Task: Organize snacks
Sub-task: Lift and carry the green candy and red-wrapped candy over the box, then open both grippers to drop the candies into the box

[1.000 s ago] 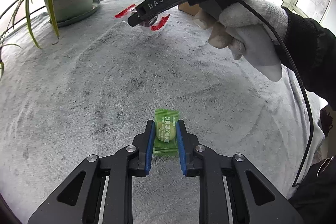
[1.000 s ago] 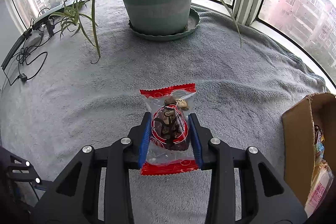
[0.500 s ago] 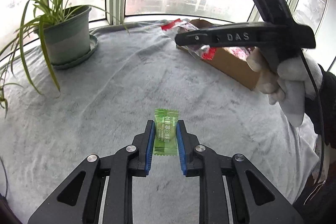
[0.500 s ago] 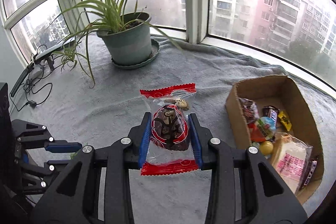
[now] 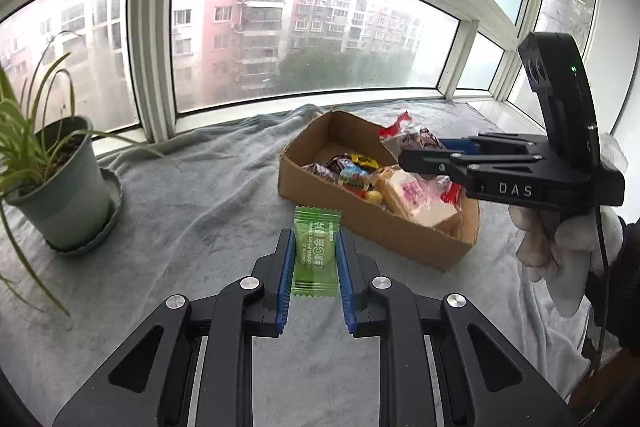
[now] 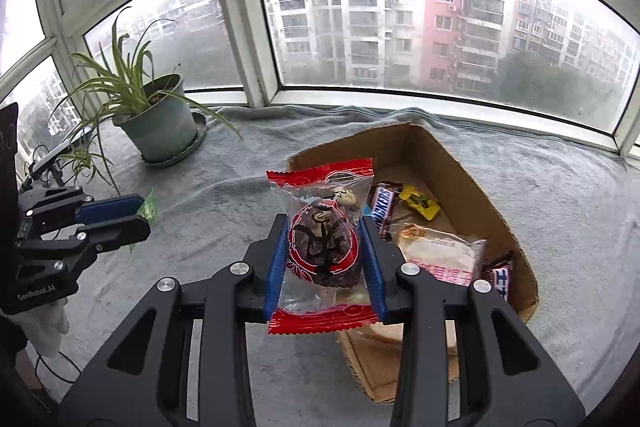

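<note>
The left gripper (image 5: pixel 313 279) has its jaws clamped on one green candy (image 5: pixel 316 251), held upright between the blue pads (image 5: pixel 285 279), the wrapper's crimped top edge standing above the jaw tips. The right gripper (image 6: pixel 325 263) has its jaws clamped on one red-edged snack packet (image 6: pixel 322 247), a clear wrapper with a dark round piece inside; its red crimped ends project past the pads both above and below. One cardboard box (image 6: pixel 472 179), open at the top, lies ahead of and to the right of the right jaws, with its near left wall just behind and beneath the held packet. From the left wrist view the same cardboard box (image 5: pixel 384 231) sits ahead and to the right of the left jaws, its near long wall just beyond the candy's upper right corner. Inside the box several wrapped snacks lie loose, crowded toward the end nearer the right jaws; a firm count is not possible, but a pale bread packet (image 6: pixel 440 251), a yellow wrapper (image 6: pixel 420 203) and a dark chocolate bar (image 6: pixel 382 207) are distinguishable. The far end of the box floor is bare cardboard. One grey blanket (image 5: pixel 192 211) covers the sill, with open cloth ahead and to the left of the left jaws. One potted plant (image 5: pixel 60 195) on a saucer stands well to the left, apart from the box. In the right wrist view the left gripper sits low at the far left, well apart from the right jaws.
</note>
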`<state>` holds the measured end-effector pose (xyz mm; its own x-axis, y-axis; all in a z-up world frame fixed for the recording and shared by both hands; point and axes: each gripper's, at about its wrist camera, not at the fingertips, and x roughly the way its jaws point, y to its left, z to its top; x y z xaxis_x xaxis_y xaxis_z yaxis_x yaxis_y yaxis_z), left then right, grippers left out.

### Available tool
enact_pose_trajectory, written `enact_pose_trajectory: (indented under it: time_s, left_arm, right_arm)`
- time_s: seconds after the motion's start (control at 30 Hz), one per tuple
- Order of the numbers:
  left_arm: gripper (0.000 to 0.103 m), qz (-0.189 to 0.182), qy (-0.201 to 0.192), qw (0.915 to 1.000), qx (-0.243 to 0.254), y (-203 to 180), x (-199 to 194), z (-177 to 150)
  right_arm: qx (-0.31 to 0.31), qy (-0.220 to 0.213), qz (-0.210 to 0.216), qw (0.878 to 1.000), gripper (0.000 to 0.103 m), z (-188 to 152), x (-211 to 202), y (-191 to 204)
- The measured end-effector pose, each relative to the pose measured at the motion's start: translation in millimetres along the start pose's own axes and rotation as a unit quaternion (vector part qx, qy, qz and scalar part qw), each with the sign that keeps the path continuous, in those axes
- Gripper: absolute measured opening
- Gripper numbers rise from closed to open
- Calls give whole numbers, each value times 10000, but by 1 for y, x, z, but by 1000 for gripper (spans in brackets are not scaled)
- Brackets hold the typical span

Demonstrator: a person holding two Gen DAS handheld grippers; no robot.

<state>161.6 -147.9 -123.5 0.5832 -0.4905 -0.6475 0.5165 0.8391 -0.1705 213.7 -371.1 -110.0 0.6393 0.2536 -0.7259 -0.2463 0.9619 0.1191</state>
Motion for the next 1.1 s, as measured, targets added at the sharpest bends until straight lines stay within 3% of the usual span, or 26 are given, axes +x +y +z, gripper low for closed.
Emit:
enact_pose_trajectory:
  time_s: [0.33,0.67,0.73,0.8,0.83,1.1]
  left_arm:
    - [19,-199,-94,9988,427,-40,51,50]
    - [19,-330,-26,9976,614,-71,87,73]
    - [20,-339,-16,9974,635,-75,91,75]
    - [21,-318,-38,9976,620,-77,93,77]
    - [21,-292,-46,9978,599,-78,93,79]
    - [25,-221,-115,9979,590,-82,90,82]
  right_arm:
    - [267,-39,-381,9989,36,-7,-6,-46]
    - [407,-55,-515,9978,37,-9,-4,-64]
    - [401,-68,-527,9978,41,-10,-5,-65]
    - [370,-105,-571,9976,57,-10,-6,-64]
    - [366,-131,-599,9974,59,-10,-7,-64]
    - [451,-211,-612,9969,60,-13,-15,-67]
